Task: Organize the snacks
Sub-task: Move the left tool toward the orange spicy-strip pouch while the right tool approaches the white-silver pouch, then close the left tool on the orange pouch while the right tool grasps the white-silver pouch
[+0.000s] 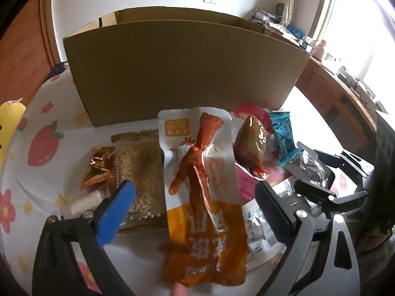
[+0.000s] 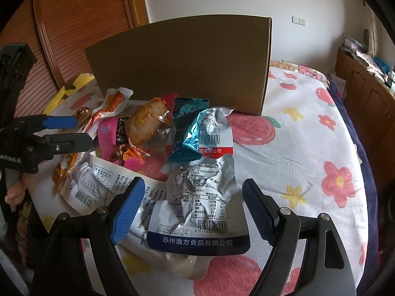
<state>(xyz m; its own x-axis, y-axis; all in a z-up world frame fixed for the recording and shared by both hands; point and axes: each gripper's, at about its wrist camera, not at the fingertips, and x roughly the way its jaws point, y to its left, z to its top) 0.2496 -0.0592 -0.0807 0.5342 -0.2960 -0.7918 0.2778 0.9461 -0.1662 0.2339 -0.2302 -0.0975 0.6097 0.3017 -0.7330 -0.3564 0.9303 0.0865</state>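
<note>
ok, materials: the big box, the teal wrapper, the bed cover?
Box: plain brown corrugated cardboard by the look, matte, with sharp folded edges and a flap seam.
Teal wrapper: likely metallised plastic film, glossy; it crinkles and throws bright glints, with serrated end seals.
Bed cover: woven or knitted fabric, matte, with a fine ribbed texture under the printed flowers and strawberries.

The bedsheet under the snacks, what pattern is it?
White bedsheet with red strawberries and flowers, clearest in right wrist view.

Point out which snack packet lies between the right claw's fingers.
The crumpled silver packet with the dark blue bottom band. It alone sits between the open right claw; the teal packet and pink packet lie farther back, by the cardboard box.
</note>
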